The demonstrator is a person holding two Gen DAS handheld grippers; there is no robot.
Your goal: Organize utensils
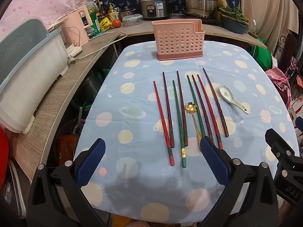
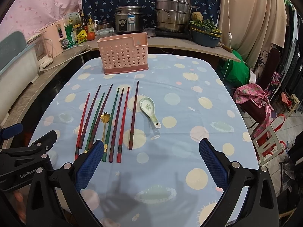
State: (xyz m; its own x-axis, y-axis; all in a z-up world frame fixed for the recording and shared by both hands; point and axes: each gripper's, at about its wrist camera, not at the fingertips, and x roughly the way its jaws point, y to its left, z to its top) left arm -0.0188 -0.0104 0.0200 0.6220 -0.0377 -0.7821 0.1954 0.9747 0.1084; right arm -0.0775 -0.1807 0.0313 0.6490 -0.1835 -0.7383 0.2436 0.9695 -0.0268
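Lying side by side in the middle of the table (image 1: pixel 106 117), eight chopsticks (image 1: pixel 179 113) in red, green and dark maroon pointed their thin tips toward the far edge, with a gold flower-bowled spoon (image 1: pixel 191 107) tucked between them and a ceramic soup spoon (image 2: pixel 149 109) just beside the rightmost stick. The sticks looked light, stiff and probably slick with lacquer, likely to roll or skid on the cloth; the thicker square butts nearest the near edge seemed the surest place to pinch. The ceramic spoon was judged fragile and glazed, best taken by its handle, and the gold spoon thin and hard to lift cleanly from between the sticks touching it.

Toward the far edge stood the pink perforated utensil holder (image 1: pixel 179 39), upright and apparently empty, with bare cloth between it and the utensils, so nothing blocked the way.

The left hand-held gripper (image 1: pixel 151 162) hovered over the near edge with its blue pads spread wide and nothing between them, its right pad overlapping the butts of the middle sticks in view. The right hand-held gripper (image 2: pixel 149 162) was likewise wide apart and empty.

Beyond the table sat a rice cooker (image 2: pixel 126 21), a steel steamer pot (image 2: pixel 173 15) and a pink kettle (image 1: pixel 79 26).
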